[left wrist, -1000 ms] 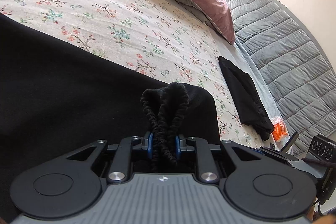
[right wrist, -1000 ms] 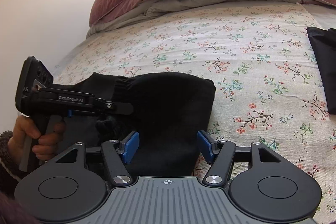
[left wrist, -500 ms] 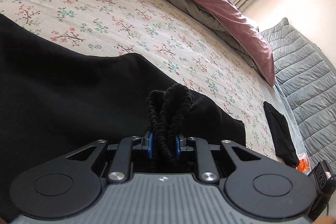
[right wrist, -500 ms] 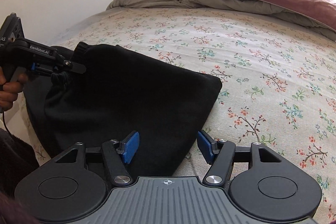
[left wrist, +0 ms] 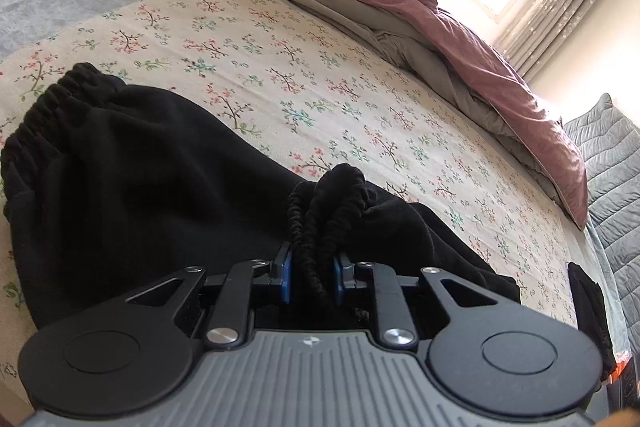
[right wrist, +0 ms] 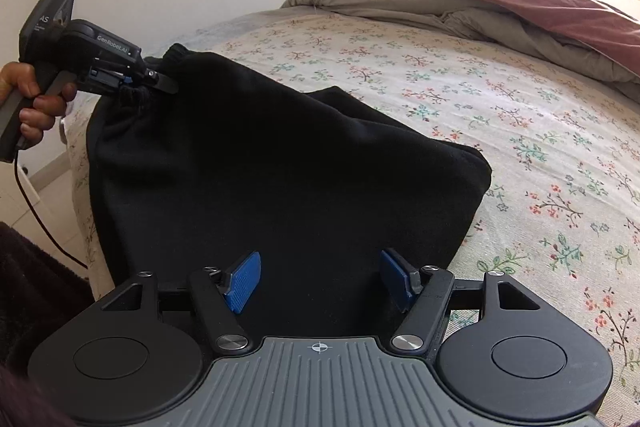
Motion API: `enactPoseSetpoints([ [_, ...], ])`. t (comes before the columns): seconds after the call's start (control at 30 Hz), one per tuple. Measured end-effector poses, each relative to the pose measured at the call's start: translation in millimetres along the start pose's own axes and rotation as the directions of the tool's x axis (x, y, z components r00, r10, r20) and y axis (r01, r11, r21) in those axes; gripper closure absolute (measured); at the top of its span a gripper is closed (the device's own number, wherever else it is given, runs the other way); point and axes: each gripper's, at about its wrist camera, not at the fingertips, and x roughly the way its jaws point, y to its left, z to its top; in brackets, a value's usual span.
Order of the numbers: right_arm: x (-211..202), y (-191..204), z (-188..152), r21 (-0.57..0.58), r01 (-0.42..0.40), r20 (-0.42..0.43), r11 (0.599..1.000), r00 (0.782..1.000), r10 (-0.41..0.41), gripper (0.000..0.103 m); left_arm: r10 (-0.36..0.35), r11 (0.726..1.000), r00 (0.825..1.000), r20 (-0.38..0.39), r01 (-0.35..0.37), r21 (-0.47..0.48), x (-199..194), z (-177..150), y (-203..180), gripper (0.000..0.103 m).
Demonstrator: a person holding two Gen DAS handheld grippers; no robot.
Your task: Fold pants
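left wrist view: left gripper [left wrist: 312, 277] clamped on a bunched elastic hem of the black pants [left wrist: 140, 187] lying on the floral bedsheet [left wrist: 320, 67]; fabric beneath the housing hidden. right wrist view: right gripper [right wrist: 320, 281] jaws opening, empty, over the pants; near edge cut off.

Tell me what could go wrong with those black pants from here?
The left gripper pinches only a bunched bit of elastic edge on the black pants; it might slip free, or the fold could drag crooked. The right gripper is opening with nothing pinched, so that side of the fold may sag. The pants also lie near the edge of the floral bedspread and might slide off.
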Motion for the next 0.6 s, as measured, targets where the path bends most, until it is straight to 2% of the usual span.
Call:
enactPoseSetpoints([
  [0.13, 14, 15, 6, -0.02, -0.04, 0.016, 0.999, 0.999, 0.04, 0.035, 0.079, 0.997, 0.995, 0.059, -0.079, 0.002, -13, 12, 13, 0.077],
  [0.23, 18, 21, 5, -0.016, -0.07, 0.024, 0.997, 0.997, 0.071, 0.034, 0.107, 0.994, 0.992, 0.074, -0.106, -0.018, -14, 14, 26, 0.077],
  [0.47, 24, 25, 6, -0.041, -0.101, 0.02, 0.994, 0.995, 0.102, 0.031, 0.214, 0.976, 0.967, 0.14, -0.217, 0.01, -14, 9, 42, 0.077],
  [0.5, 24, 25, 6, -0.037, -0.103, 0.021, 0.994, 0.994, 0.104, 0.03, 0.226, 0.973, 0.964, 0.142, -0.231, 0.017, -11, 9, 44, 0.073],
  [0.53, 24, 25, 6, -0.034, -0.104, 0.022, 0.994, 0.994, 0.105, 0.03, 0.239, 0.969, 0.96, 0.145, -0.244, 0.023, -10, 8, 44, 0.064],
  [0.6, 24, 25, 6, -0.036, -0.103, 0.021, 0.994, 0.994, 0.104, 0.029, 0.258, 0.962, 0.952, 0.165, -0.269, 0.049, -10, 7, 42, 0.058],
])
